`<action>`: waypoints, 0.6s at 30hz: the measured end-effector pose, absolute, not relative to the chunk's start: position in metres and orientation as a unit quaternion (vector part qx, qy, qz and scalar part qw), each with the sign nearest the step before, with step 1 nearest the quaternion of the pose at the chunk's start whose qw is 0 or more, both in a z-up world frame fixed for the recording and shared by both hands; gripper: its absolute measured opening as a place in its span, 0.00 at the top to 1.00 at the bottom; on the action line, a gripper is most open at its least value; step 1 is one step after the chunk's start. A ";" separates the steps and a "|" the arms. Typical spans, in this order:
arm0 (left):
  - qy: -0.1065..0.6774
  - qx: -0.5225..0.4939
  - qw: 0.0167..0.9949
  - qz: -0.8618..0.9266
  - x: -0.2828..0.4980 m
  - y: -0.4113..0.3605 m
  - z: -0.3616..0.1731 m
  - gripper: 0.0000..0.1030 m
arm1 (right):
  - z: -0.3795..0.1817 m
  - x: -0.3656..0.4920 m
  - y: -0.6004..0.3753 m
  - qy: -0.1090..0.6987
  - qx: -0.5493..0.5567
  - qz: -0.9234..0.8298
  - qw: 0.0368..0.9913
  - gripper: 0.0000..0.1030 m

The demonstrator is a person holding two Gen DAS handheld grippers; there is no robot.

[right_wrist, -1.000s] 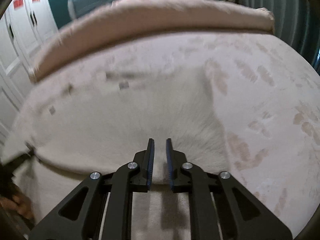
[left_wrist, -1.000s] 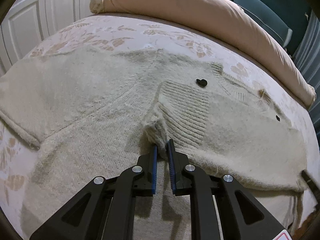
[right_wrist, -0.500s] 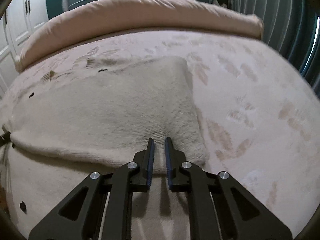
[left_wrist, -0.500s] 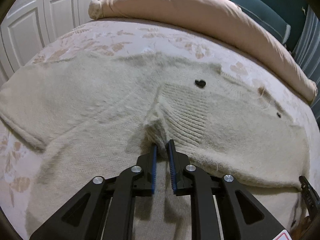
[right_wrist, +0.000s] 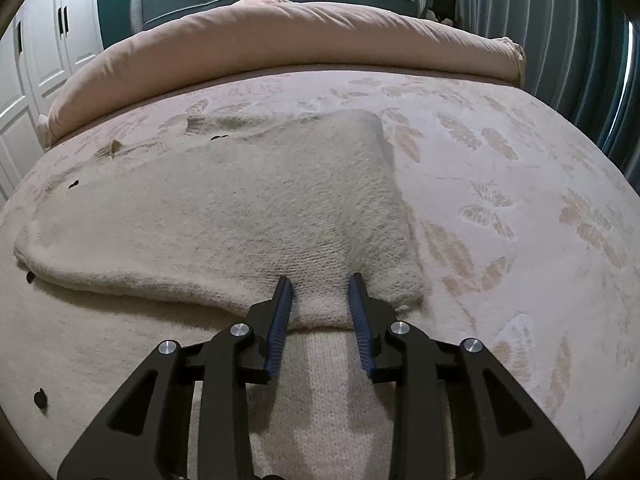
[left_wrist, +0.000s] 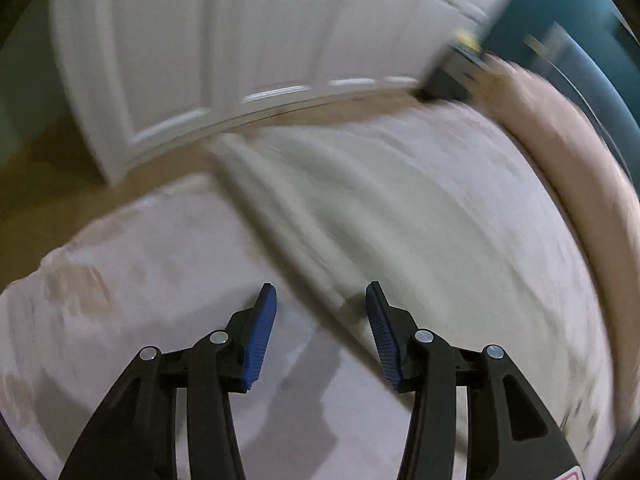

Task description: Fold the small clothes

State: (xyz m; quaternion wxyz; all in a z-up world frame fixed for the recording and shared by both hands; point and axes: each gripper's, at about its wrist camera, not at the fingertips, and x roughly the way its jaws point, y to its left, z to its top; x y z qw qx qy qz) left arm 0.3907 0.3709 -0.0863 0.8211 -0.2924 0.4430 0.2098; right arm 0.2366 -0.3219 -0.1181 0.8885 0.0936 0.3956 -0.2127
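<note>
Left wrist view, heavily blurred: the left gripper hangs over the pale floral bedspread, its blue-padded jaws spreading with nothing between them. A folded edge of the cream fuzzy knitted sweater runs diagonally just ahead of the tips, apparently the next edge to be taken up. White panelled wardrobe doors fill the background.

Right wrist view, sharp: the right gripper sits low on the sweater, which lies flat mid-bed with one side turned over itself. Its jaws are opening, a ridge of knit between them but the pads no longer pressing, which reads as letting the fold settle. A rolled pink duvet lies along the head of the bed.
</note>
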 end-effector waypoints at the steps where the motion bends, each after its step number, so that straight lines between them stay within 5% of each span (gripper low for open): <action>1: 0.427 -0.321 0.819 0.210 0.393 0.389 -0.088 0.56 | -0.118 0.236 -0.323 0.395 0.097 -0.211 0.889 0.72; 6: 0.413 -0.354 0.808 0.226 0.416 0.406 -0.087 0.60 | -0.120 0.236 -0.326 0.394 0.109 -0.208 0.889 0.72; 8: 0.422 -0.340 0.812 0.216 0.425 0.399 -0.082 0.91 | -0.120 0.237 -0.325 0.394 0.105 -0.210 0.889 0.72; 18: 0.332 -0.199 0.922 -0.010 0.413 0.181 0.056 0.93 | -0.120 0.235 -0.328 0.387 0.120 -0.203 0.891 0.72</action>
